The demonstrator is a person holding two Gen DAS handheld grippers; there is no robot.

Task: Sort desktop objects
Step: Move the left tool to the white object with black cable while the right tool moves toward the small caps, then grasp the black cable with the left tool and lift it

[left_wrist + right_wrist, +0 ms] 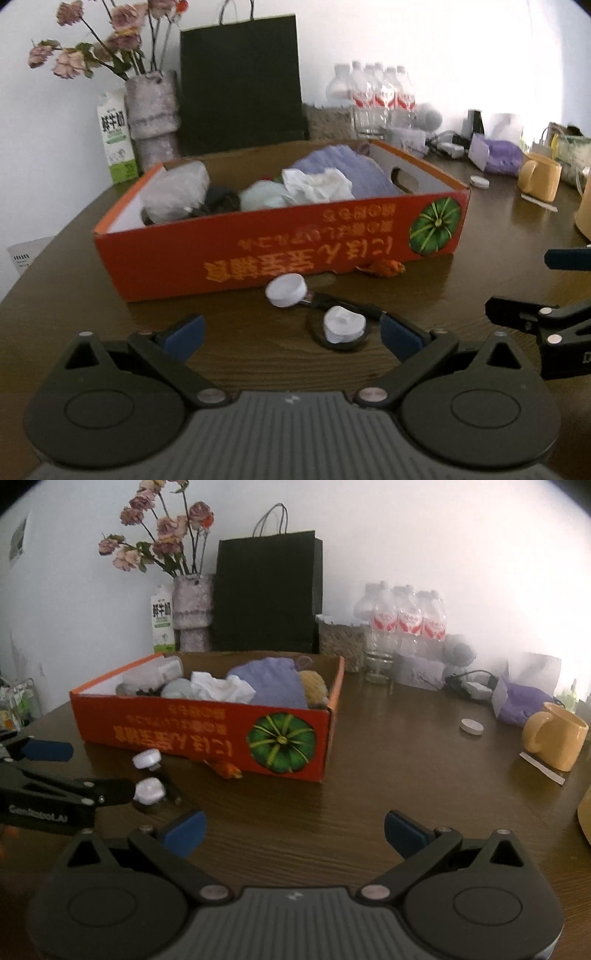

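Observation:
An orange cardboard box (258,251) (207,734) with a pumpkin picture stands on the dark wooden table, holding cloths, tissue and plastic. In front of it lie a white round cap (286,291) (146,758), a white plug on a black disc (344,325) (149,791) with a black cable, and an orange scrap (384,266) (226,768). My left gripper (291,336) is open, low over the table, with the plug just inside its right finger. My right gripper (293,829) is open and empty over bare table to the right of the box.
At the back stand a black paper bag (242,81), a vase of dried flowers (151,110), a milk carton (117,140) and water bottles (373,92). A yellow mug (556,740), a small white lid (471,726) and a purple bundle (524,701) lie at the right.

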